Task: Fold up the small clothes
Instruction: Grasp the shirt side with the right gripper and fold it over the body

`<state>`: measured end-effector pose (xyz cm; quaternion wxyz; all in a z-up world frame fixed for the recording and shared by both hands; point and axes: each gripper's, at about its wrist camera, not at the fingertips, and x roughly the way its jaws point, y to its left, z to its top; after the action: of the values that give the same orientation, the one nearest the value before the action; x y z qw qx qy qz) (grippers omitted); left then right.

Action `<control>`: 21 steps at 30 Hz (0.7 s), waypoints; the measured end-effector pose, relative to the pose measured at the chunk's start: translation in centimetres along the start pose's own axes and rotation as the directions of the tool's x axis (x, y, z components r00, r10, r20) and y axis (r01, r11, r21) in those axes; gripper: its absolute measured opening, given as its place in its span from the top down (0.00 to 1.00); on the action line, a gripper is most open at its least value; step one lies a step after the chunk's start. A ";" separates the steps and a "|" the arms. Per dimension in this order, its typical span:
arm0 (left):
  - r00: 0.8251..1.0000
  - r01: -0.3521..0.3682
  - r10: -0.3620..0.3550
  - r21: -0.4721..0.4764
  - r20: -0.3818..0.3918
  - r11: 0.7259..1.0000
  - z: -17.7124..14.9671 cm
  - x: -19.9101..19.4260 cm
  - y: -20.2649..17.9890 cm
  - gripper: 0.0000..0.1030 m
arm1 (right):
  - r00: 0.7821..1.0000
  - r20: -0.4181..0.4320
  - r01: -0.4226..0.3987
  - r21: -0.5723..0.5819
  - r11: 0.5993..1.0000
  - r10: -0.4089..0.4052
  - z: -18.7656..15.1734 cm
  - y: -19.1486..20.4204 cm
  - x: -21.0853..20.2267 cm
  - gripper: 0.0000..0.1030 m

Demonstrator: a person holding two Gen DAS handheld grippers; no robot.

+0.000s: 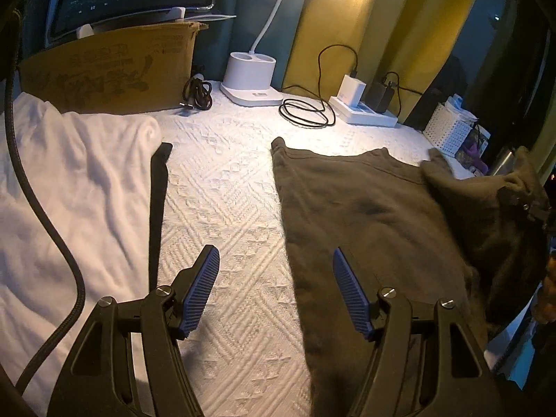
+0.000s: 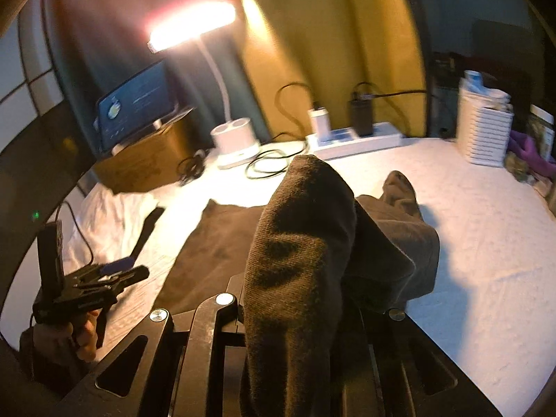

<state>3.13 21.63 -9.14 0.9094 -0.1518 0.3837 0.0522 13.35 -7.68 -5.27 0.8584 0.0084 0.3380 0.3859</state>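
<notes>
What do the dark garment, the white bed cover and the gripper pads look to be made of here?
Dark garment: soft knit, likely fleece or brushed cotton; matte, fuzzy nap, with fine ribbing in the right wrist view.
White bed cover: quilted or jacquard woven textile; raised diamond pattern.
Left gripper pads: blue ridged rubber or soft plastic, probably; black arms look like hard matte plastic.

Two garments: one dark garment and one white garment. Two grippers, one lamp, one cardboard box, one power strip, one white basket.
</notes>
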 end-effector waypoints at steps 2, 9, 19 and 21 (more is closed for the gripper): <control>1.000 0.006 -0.006 0.005 0.004 1.000 -0.1 -0.3 0.1 0.34 | 1.000 -0.022 -0.018 -0.021 1.000 0.018 -0.4 1.3 1.0 0.83; 1.000 0.013 -0.013 0.008 0.024 1.000 -0.4 -1.6 0.7 0.34 | 0.994 -0.107 -0.035 -0.063 0.997 0.028 -2.2 4.6 4.5 0.83; 1.000 -0.005 0.005 -0.002 0.020 1.000 -1.2 -2.4 1.2 0.34 | 0.976 -0.217 -0.003 -0.114 0.993 -0.022 -4.9 7.1 7.4 0.79; 1.000 -0.008 0.008 -0.001 0.021 1.000 -1.2 -2.5 1.2 0.34 | 0.974 -0.224 -0.012 -0.120 0.993 -0.015 -5.2 7.6 7.6 0.69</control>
<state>0.26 22.45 -8.42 0.9131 -0.1501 0.3748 0.0576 8.90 1.46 -11.51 0.8139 -0.0875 0.4088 0.4035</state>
